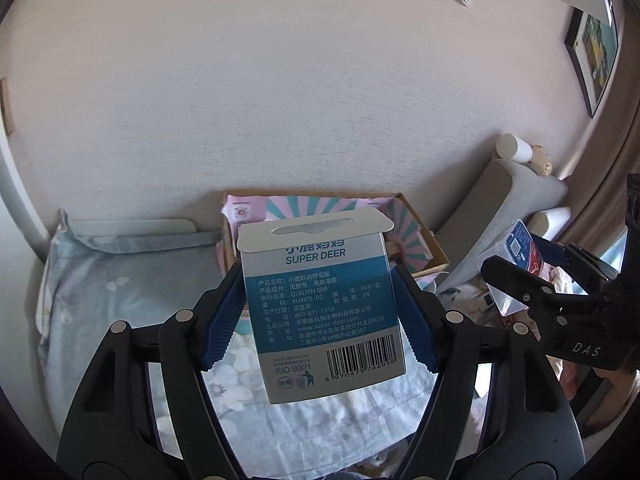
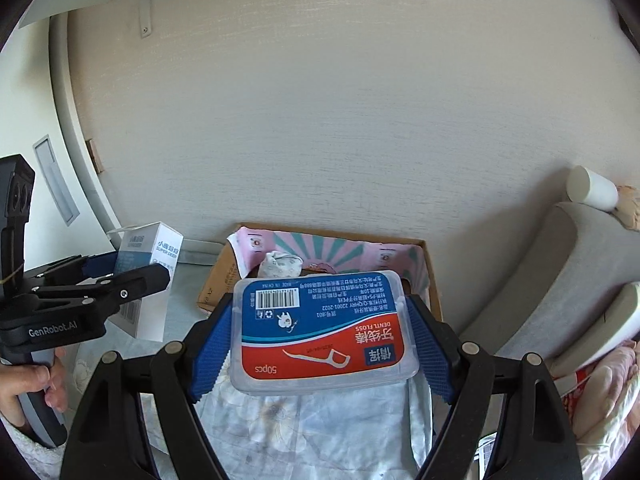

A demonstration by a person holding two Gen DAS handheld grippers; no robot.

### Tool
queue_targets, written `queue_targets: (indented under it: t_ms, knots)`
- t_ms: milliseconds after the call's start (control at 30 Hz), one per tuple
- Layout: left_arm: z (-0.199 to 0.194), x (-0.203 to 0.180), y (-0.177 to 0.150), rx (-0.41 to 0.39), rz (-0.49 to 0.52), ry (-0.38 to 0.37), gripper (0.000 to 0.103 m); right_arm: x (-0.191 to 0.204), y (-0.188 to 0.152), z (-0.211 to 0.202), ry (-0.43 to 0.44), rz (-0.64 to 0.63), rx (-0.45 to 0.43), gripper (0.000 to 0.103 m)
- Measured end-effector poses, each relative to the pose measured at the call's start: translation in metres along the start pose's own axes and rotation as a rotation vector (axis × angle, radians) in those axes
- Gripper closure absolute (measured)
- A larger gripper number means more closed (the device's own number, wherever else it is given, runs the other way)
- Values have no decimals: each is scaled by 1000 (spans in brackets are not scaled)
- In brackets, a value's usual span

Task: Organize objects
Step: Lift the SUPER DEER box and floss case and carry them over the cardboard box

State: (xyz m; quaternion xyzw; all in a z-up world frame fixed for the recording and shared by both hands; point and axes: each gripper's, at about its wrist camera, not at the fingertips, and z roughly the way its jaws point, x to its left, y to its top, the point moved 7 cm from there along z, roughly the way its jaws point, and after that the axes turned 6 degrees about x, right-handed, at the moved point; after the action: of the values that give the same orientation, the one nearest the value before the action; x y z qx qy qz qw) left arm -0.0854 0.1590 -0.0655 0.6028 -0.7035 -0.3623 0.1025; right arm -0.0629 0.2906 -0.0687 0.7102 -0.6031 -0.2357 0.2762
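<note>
My left gripper (image 1: 318, 320) is shut on a white and blue Super Deer carton (image 1: 320, 308), its blue pads pressing the carton's two sides, held above a floral bedsheet (image 1: 120, 292). The same carton (image 2: 148, 264) shows at the left of the right wrist view, inside the other gripper (image 2: 120, 280). My right gripper (image 2: 322, 336) is shut on a clear dental floss box (image 2: 320, 332) with a red and blue label; that box (image 1: 516, 264) appears at the right of the left wrist view. Behind both stands an open cardboard box (image 1: 432, 256) (image 2: 434, 280) lined with pink and teal paper.
A white cloth bundle (image 2: 280, 262) lies inside the cardboard box. A grey cushioned headboard (image 2: 552, 272) with a white cylinder (image 2: 592, 188) on top stands at the right. The wall (image 2: 320, 120) rises just behind the box, with a shelf bracket (image 2: 144, 4) high up. A hand (image 2: 28, 380) grips the left handle.
</note>
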Motion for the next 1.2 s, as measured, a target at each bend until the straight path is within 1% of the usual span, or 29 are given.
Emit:
queue_targets:
  t_ms: [167, 333, 600, 800, 933, 1200]
  knots:
    - [8, -6, -4, 19, 16, -14, 34, -10, -6, 1, -17, 37, 11, 24]
    - [12, -6, 0, 22, 22, -20, 34, -16, -6, 4, -24, 56, 13, 24]
    - [23, -5, 18, 29, 40, -28, 34, -23, 1, 10, -37, 70, 16, 24]
    - [35, -1, 37, 39, 51, -38, 34, -27, 19, 23, -48, 73, 17, 24]
    - [51, 4, 52, 54, 50, -44, 34, -32, 34, 35, -56, 79, 24, 24]
    - [95, 22, 76, 104, 37, -54, 34, -46, 63, 82, -56, 113, 85, 24]
